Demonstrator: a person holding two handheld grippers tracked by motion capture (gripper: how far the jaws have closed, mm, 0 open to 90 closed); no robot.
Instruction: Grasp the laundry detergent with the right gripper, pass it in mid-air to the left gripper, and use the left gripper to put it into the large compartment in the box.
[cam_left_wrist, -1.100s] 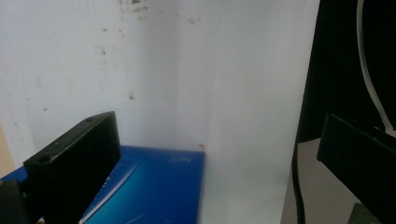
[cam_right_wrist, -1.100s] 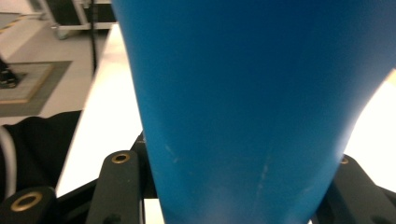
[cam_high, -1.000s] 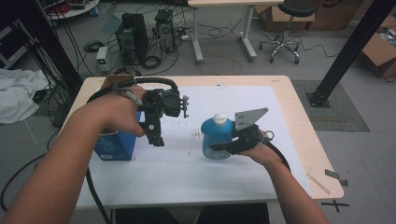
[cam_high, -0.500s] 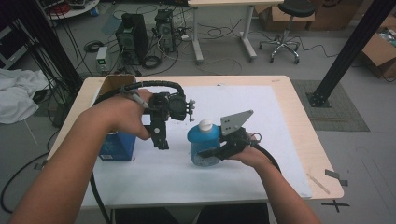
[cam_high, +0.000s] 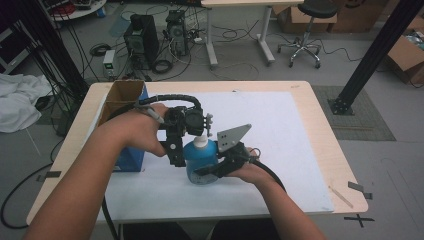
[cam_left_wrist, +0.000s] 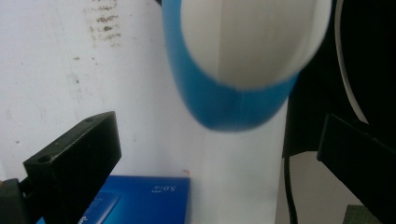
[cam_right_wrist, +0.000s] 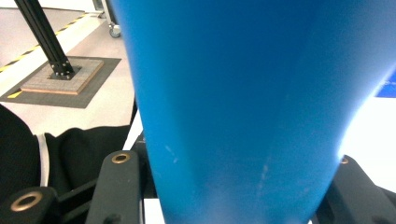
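Bottle clamped upright; cap directly under the left gripper.

Right gripper grips the blue bottle at its body, long axis vertical. Left gripper, jaws wide and empty, hangs just above the white cap. Beyond stands an open cardboard box, contents unseen.

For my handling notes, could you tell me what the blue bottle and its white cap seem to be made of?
The blue bottle looks like smooth, opaque plastic: even colour, soft sheen, faint scuffs in the right gripper view. Its white cap seems matte plastic with fine vertical ribbing, though the picture is blurred.
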